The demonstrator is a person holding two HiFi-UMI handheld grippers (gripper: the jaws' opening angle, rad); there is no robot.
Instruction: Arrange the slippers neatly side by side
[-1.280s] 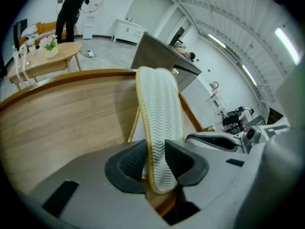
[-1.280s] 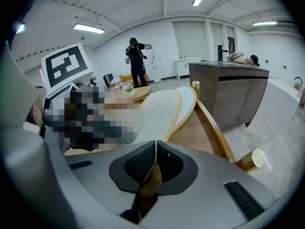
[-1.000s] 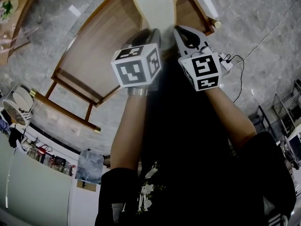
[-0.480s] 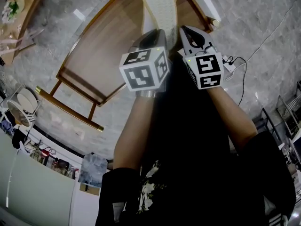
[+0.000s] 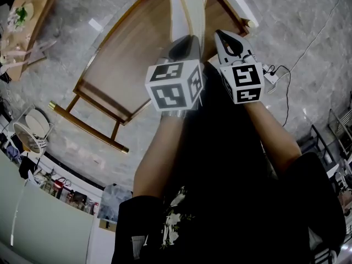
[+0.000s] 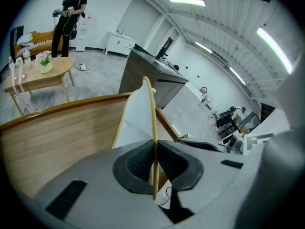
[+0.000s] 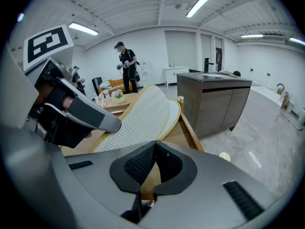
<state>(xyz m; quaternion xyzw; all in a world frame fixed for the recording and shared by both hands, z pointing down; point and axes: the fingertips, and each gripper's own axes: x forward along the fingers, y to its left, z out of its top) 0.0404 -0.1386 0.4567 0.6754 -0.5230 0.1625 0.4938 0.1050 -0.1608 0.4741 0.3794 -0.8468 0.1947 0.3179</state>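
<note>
A white slipper (image 5: 187, 7) with a zigzag sole (image 7: 138, 118) is lifted off the wooden table (image 5: 126, 54), turned nearly on edge. My left gripper (image 5: 186, 44) has just been closing and is shut on it. In the left gripper view the pads pinch its thin yellowish rim (image 6: 154, 128) at the left gripper (image 6: 155, 147). My right gripper (image 5: 224, 37) hangs just right of the slipper, apart from it. The right gripper (image 7: 155, 144) is shut with nothing between its pads. The left gripper (image 7: 76, 111) shows at that view's left, against the sole.
A low wooden side table (image 5: 22, 21) with flowers stands at the far left. A cable and power strip (image 5: 272, 76) lie on the marble floor to the right. A dark counter (image 7: 214, 99) stands beyond the table. A person (image 7: 126, 61) stands further back.
The left gripper has risen with the slipper. The slipper, which showed its broad sole before, now looks narrower and stands more on edge. The right gripper rose a little beside it.
</note>
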